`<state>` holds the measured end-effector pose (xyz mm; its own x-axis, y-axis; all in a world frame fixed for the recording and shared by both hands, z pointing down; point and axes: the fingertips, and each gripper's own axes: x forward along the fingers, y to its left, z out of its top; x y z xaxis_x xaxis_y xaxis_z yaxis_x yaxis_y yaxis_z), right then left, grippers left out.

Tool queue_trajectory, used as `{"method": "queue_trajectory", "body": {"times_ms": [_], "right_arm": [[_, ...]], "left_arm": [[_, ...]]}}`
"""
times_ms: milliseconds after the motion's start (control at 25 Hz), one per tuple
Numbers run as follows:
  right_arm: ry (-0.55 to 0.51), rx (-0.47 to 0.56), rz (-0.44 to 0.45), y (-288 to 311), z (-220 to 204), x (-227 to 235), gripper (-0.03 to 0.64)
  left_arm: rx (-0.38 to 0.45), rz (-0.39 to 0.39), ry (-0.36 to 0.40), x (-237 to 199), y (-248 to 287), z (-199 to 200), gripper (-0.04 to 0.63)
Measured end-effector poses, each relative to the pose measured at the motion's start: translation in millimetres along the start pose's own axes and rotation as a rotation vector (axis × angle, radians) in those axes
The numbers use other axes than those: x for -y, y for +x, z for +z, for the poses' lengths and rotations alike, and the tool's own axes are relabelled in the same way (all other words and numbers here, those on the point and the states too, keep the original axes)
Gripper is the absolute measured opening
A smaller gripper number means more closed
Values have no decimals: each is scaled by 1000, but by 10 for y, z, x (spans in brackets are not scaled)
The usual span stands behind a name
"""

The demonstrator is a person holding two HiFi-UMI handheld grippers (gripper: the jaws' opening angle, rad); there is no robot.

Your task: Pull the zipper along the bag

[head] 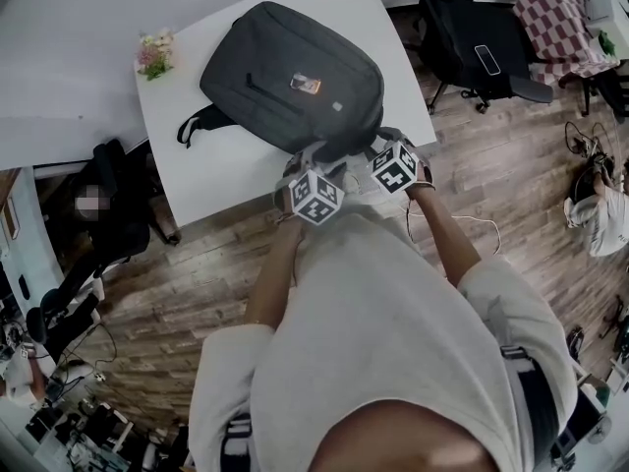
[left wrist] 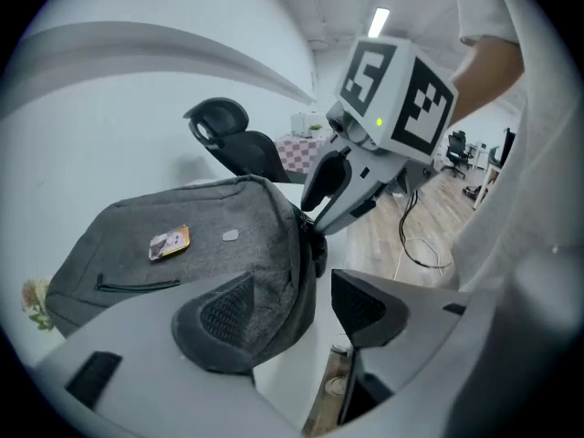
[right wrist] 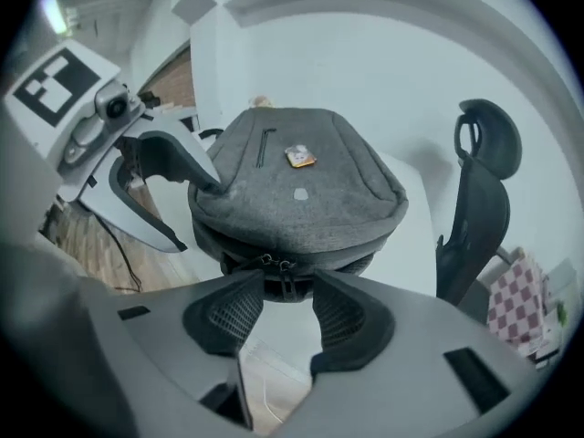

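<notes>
A dark grey backpack [head: 290, 72] lies flat on the white table [head: 221, 165], an orange tag [head: 306, 84] on its top face. Both grippers are at its near end, by the table's front edge. My left gripper [left wrist: 297, 313] is open; the bag's near corner [left wrist: 274, 272] lies against its left pad, with a clear gap to the right pad. My right gripper [right wrist: 287, 313] is also open, and the two zipper pulls [right wrist: 278, 267] sit just beyond its fingertips, with neither pad pressing on them. The left gripper's fingers [right wrist: 187, 167] touch the bag's left side in the right gripper view.
A small pot of flowers [head: 154, 52] stands at the table's far left corner. A black office chair [head: 472, 42] with a phone on its seat is to the right of the table. A cable [left wrist: 415, 245] trails on the wooden floor. A person sits at the left [head: 93, 205].
</notes>
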<state>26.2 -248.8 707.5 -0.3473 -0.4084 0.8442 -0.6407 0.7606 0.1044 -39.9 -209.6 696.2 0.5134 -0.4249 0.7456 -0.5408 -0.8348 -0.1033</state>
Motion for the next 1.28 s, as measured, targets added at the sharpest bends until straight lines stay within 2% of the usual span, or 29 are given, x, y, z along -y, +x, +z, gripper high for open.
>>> {"method": "queue_trajectory", "body": {"times_ms": [120, 280, 400, 600, 880, 1080, 1280], "right_arm": [[102, 118, 13, -152, 97, 15, 190], [281, 308, -13, -403, 348, 151, 146], [313, 416, -35, -576, 646, 261, 123], [276, 580, -88, -940, 1272, 458, 68], [208, 721, -119, -1340, 1965, 566, 26], [172, 780, -139, -1507, 2290, 569, 14], [150, 794, -143, -1495, 2379, 538, 12]], "left_arm": [[92, 68, -100, -151, -226, 99, 276], [239, 190, -277, -531, -627, 237, 233], [333, 283, -365, -856, -951, 331, 191], [464, 446, -421, -1353, -1543, 478, 120], [571, 602, -411, -1816, -2169, 657, 51], [610, 654, -443, -2005, -2411, 657, 26], [608, 682, -444, -2060, -2490, 605, 26]]}}
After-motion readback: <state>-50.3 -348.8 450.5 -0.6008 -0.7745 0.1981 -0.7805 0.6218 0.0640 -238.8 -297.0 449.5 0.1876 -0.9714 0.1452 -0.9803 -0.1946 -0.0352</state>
